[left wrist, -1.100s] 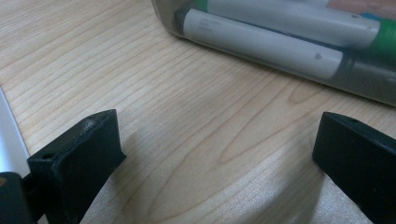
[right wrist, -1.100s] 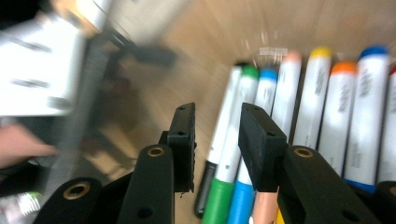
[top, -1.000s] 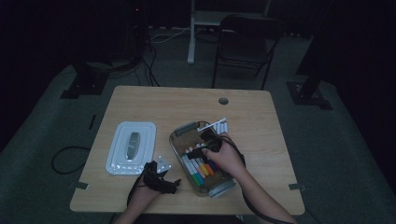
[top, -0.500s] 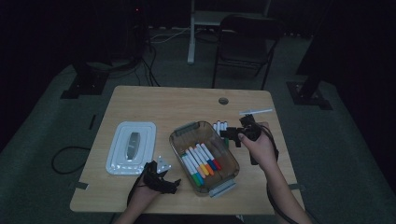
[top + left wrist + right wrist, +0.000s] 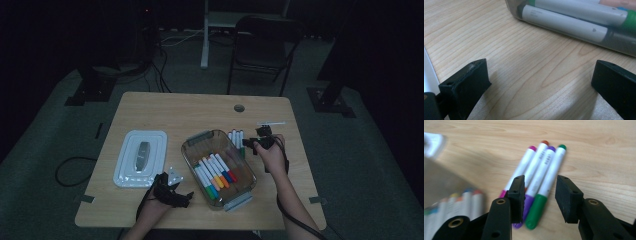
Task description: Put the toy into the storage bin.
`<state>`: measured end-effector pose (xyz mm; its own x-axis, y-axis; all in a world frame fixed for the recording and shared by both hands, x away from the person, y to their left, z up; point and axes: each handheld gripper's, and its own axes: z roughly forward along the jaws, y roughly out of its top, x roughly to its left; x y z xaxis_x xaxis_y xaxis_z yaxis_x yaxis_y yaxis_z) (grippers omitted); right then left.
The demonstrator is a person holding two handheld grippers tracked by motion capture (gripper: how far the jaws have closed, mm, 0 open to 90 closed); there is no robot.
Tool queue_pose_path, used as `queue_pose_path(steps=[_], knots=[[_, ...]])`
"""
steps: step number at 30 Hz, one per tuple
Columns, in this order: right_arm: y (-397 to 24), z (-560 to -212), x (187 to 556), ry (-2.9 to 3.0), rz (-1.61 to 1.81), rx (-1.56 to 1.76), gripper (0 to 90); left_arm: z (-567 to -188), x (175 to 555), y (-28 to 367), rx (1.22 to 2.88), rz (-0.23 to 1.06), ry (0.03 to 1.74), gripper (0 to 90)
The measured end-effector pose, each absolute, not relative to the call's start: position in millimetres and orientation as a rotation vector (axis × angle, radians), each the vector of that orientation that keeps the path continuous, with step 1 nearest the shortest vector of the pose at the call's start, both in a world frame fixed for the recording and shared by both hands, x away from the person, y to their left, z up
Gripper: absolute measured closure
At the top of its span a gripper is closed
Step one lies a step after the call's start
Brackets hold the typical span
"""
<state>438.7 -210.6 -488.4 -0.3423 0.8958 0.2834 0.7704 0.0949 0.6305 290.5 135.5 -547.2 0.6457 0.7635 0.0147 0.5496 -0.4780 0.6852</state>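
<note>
Small grey print runs along the white marker barrels (image 5: 541,167) on the table and the marker (image 5: 564,23) in the clear container, too blurred to read.

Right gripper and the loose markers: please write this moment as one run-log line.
right gripper: open, above four markers on table | green marker between jaws, not gripped | left gripper: open, resting beside clear box

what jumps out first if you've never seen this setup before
The clear tub of coloured markers in the middle of the wooden table catches the eye first. Just right of it, the right hand-held gripper hangs with jaws apart over four loose markers lying side by side. A white lid sits at the left.
</note>
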Motion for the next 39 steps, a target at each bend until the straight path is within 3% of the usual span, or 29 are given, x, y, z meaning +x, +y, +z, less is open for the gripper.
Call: queue_pose_path(steps=[17, 21, 23, 34, 39], knots=[[-200, -520, 469, 2.199, 0.902, 1.779, 64.9, -547, 291, 135, 2.205, 0.422, 1.016, 1.9], [-201, -523, 470, 2.165, 0.850, 1.806, 76.1, -547, 290, 135, 2.205, 0.422, 1.017, 1.9], [-202, -523, 470, 2.153, 0.836, 1.814, 76.1, -547, 290, 135, 2.205, 0.422, 1.017, 1.9], [-226, -493, 448, 2.079, 0.974, 1.904, 76.5, -547, 291, 136, 2.207, 0.422, 1.016, 1.9], [-233, -463, 427, 2.063, 1.110, 1.874, 76.5, -547, 291, 135, 2.206, 0.422, 1.016, 1.9]])
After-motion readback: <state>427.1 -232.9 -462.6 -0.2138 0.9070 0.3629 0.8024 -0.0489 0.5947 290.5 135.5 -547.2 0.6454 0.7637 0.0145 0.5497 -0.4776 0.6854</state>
